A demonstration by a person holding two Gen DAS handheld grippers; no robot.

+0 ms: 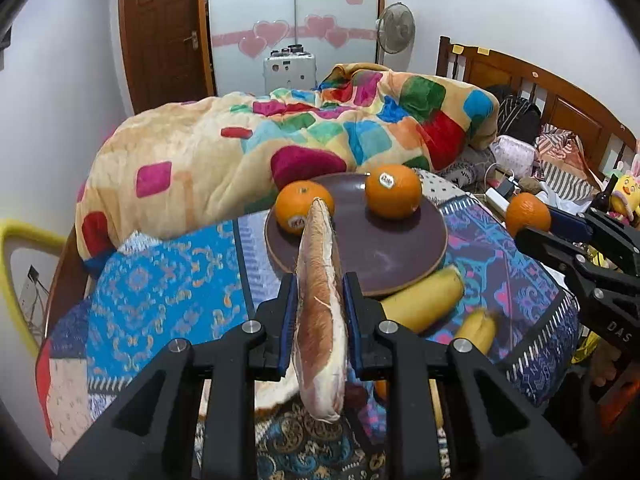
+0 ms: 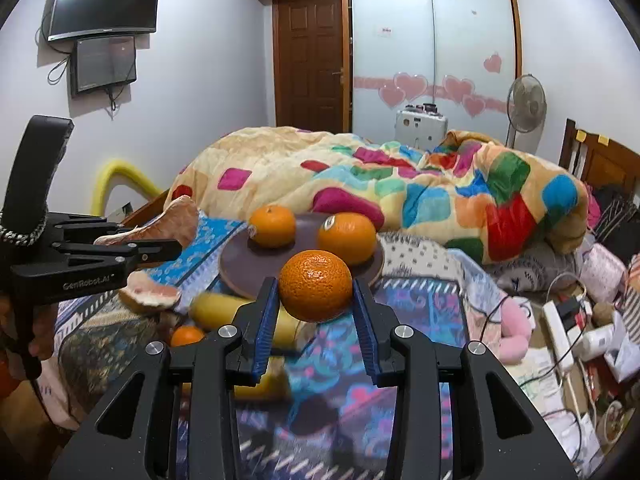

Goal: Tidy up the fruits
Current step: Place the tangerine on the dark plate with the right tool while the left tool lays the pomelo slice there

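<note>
The dark plate [image 1: 400, 264] carries two oranges [image 1: 393, 191] on a patterned cloth [image 1: 160, 288] spread over the bed, a banana [image 1: 424, 300] lying just off its near rim. The left gripper [image 1: 320, 300] pinches a pomelo wedge [image 1: 320, 320]; the right gripper [image 2: 316, 300] clamps a third orange [image 2: 316, 285] raised before the plate, the bright blanket [image 1: 224, 152] heaped behind it.

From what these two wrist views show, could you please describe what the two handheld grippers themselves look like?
Both are matt black plastic frames with triangular cut-outs and round silver bolt heads. The left gripper and the right gripper each carry ribbed blue pads inside their fingers. White lettering is printed on the side of each. The left one has an upright black handle with patterned cord wrapped round its base. No sleeves are visible.
</note>
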